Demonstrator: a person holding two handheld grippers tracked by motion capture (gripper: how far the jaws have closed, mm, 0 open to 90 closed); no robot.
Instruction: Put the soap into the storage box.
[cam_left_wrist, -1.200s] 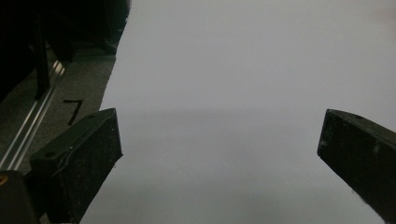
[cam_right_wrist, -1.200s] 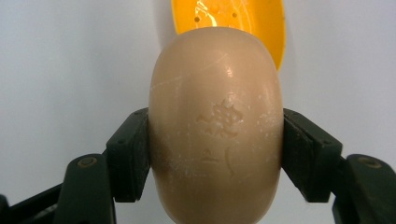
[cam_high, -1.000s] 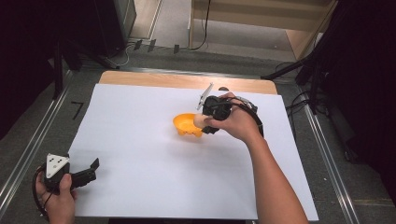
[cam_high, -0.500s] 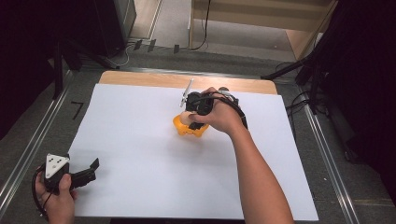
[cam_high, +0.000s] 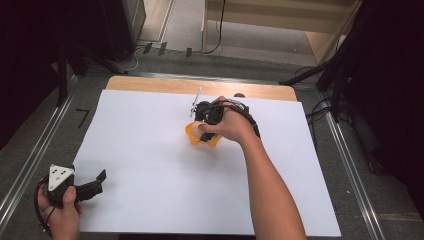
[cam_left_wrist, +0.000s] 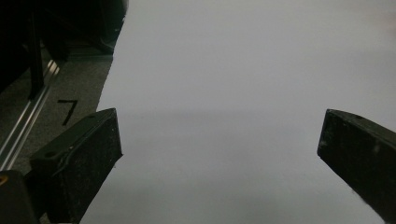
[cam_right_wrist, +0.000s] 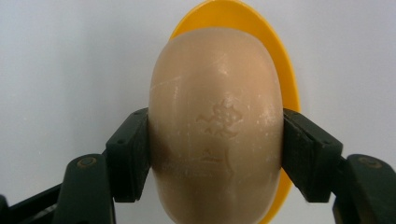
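Right now I have the right gripper (cam_right_wrist: 215, 154) clenched on a beige bar of soap (cam_right_wrist: 215, 126), its fingers (cam_right_wrist: 128, 156) pressing the two long sides. The soap hangs directly over an orange dish (cam_right_wrist: 284, 60), which sits on the white sheet (cam_high: 150, 150) toward the far middle of the counter (cam_high: 150, 84). In the high view my right hand covers most of the gripper (cam_high: 206, 119) and the dish (cam_high: 192, 134) peeks out beneath it, so I cannot tell from there whether the bar already touches the dish.

As I judge it, the step is setting the soap down into the dish. To do it well I would keep the bar centred over the oval, long axis matching the dish's, lower it straight until it rests, and only then release. Soap is slick; squeezing harder could squirt it sideways, and letting go early could tip the light dish. I would lift straight up afterwards so the fingers don't drag the rim.

The left gripper (cam_high: 75, 187) rests at the near left corner of the sheet, fingers (cam_left_wrist: 79, 161) spread wide with nothing between them, just bare paper ahead.

Counted: one bar of soap, one orange dish, one white sheet, two grippers.
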